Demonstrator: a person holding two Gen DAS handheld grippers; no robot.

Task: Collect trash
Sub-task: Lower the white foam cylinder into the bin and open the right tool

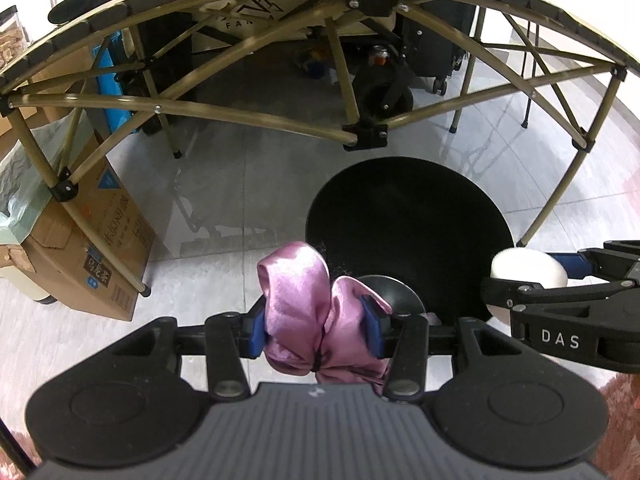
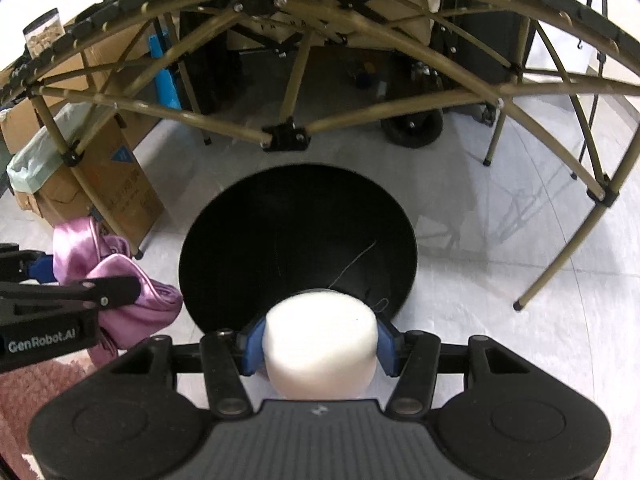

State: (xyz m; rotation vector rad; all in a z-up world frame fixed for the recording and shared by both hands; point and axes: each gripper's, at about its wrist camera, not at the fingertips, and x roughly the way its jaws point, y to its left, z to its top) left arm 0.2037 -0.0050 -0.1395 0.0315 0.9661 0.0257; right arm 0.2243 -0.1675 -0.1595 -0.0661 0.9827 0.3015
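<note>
My left gripper (image 1: 320,332) is shut on a crumpled pink satin cloth (image 1: 308,304), held above the floor at the near left rim of a round black bin (image 1: 408,216). The cloth also shows in the right wrist view (image 2: 120,280), left of the bin (image 2: 296,232). My right gripper (image 2: 320,340) is shut on a white foam cylinder (image 2: 320,340), held over the bin's near rim. In the left wrist view the cylinder (image 1: 528,268) sits at the bin's right edge. The bin's inside is dark; I cannot see what lies in it.
A folding table frame of tan poles (image 1: 256,116) arches over the bin. A cardboard box (image 1: 100,248) with a green bag liner stands at left on the grey tile floor (image 1: 240,200). A black wheeled cart (image 1: 384,96) and tripod legs (image 1: 528,40) stand behind. A pink rug (image 2: 36,392) lies near left.
</note>
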